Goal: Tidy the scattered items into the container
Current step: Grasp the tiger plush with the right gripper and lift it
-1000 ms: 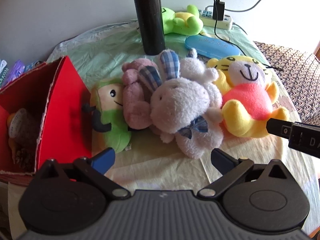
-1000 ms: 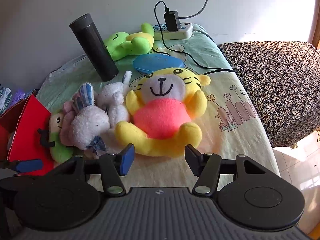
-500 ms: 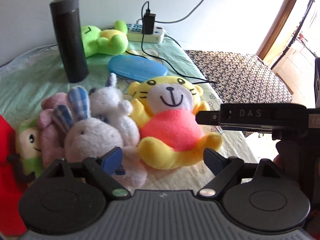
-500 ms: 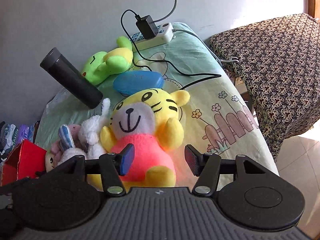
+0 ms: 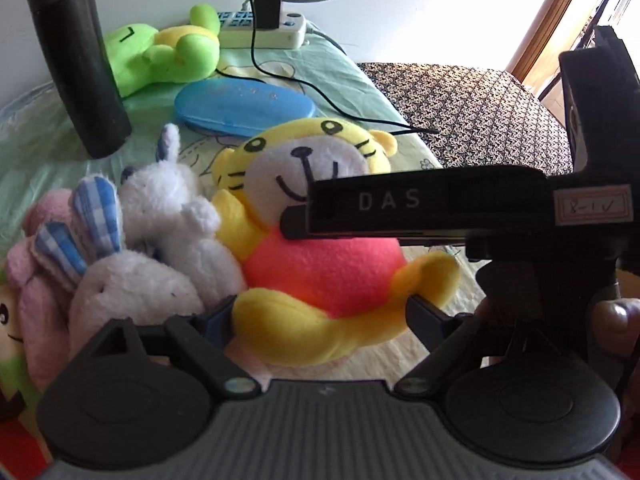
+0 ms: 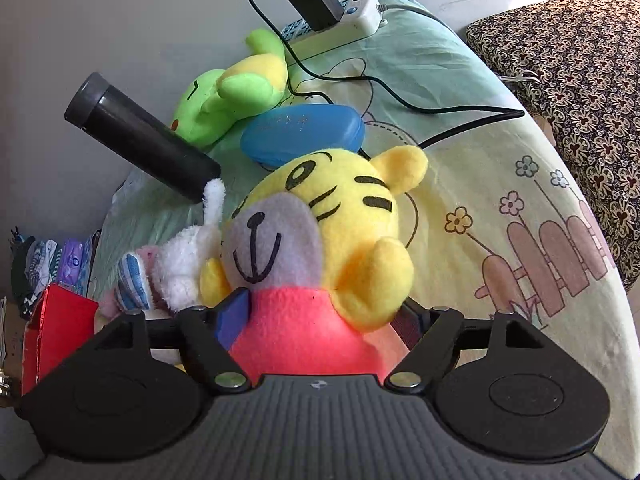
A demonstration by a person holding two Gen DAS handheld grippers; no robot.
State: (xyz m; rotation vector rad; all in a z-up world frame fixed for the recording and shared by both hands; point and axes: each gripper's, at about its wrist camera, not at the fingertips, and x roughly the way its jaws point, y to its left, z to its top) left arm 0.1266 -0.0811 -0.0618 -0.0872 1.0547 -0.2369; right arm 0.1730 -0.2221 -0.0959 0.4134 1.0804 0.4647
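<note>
A yellow tiger plush [image 5: 320, 264] with a pink belly lies on the table. My left gripper [image 5: 320, 314] is open, its fingers on either side of the tiger's near leg. My right gripper [image 6: 326, 314] is open, its fingers on either side of the tiger's [image 6: 320, 240] pink belly; its body [image 5: 420, 208] crosses the left wrist view above the tiger. A white rabbit plush [image 5: 140, 276], a pink plush [image 5: 28, 280] and a green plush [image 5: 8, 344] lie left of it. The red box [image 6: 56, 328] stands at the far left.
A black flask [image 5: 80, 64] stands at the back. A green frog plush [image 5: 168, 52], a blue case [image 5: 244, 108] and a power strip [image 5: 264, 30] with a black cable lie behind. A patterned seat [image 6: 560, 60] is to the right of the table edge.
Both grippers have moved in toward the yellow tiger. The left swung right from the red box and now straddles its leg. The right now straddles its belly.
</note>
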